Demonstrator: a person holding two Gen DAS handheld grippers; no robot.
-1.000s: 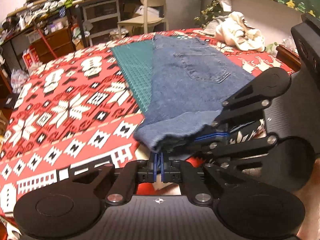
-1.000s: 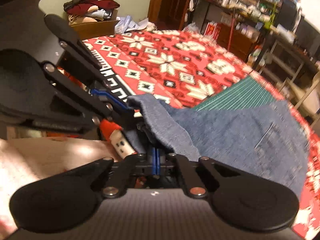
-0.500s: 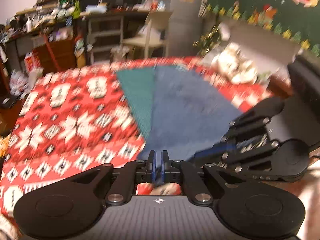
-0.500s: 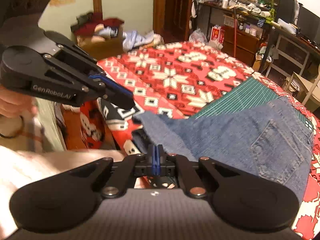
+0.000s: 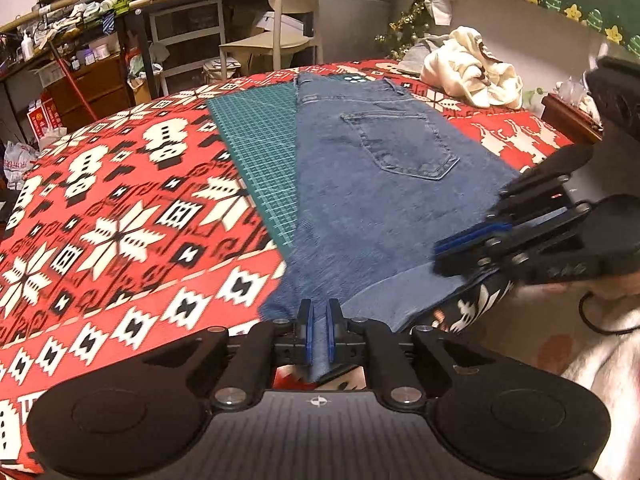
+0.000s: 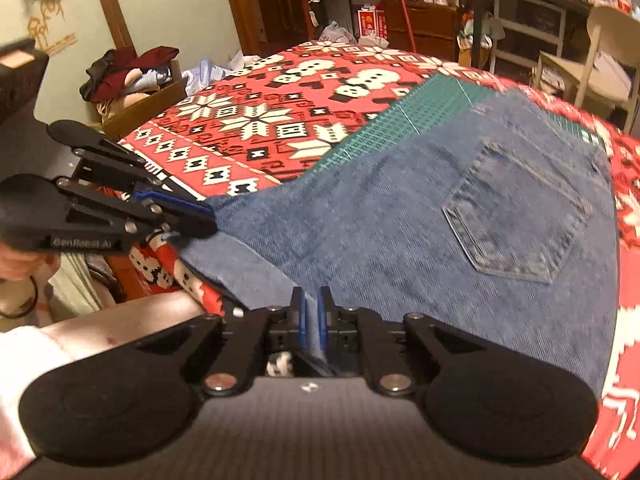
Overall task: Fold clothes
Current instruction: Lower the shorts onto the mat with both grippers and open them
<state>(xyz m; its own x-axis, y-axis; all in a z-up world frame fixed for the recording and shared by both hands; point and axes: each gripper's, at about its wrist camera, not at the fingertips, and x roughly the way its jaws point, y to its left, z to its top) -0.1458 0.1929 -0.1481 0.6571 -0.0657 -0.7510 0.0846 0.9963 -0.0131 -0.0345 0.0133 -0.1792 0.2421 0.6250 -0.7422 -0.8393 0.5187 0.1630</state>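
Observation:
Blue jeans (image 5: 384, 184) lie back-pocket-up across a green cutting mat (image 5: 260, 136) on the red patterned tablecloth (image 5: 120, 208). My left gripper (image 5: 318, 330) is shut on the jeans' near hem at its left corner. My right gripper (image 6: 312, 320) is shut on the same hem further right; the jeans (image 6: 440, 232) stretch away from it. Each gripper shows in the other's view: the right gripper (image 5: 456, 252) at the hem's right end, the left gripper (image 6: 200, 220) at its left end. The hem hangs over the table's near edge.
A pile of white clothes (image 5: 472, 68) lies at the table's far right corner. A beige chair (image 5: 280, 16) and cluttered shelves stand behind the table. A cardboard box of clothes (image 6: 136, 84) sits on the floor to the left.
Both grippers have drawn apart along the hem and pulled it toward the near table edge, so the bunched denim is now spread flat and taut.

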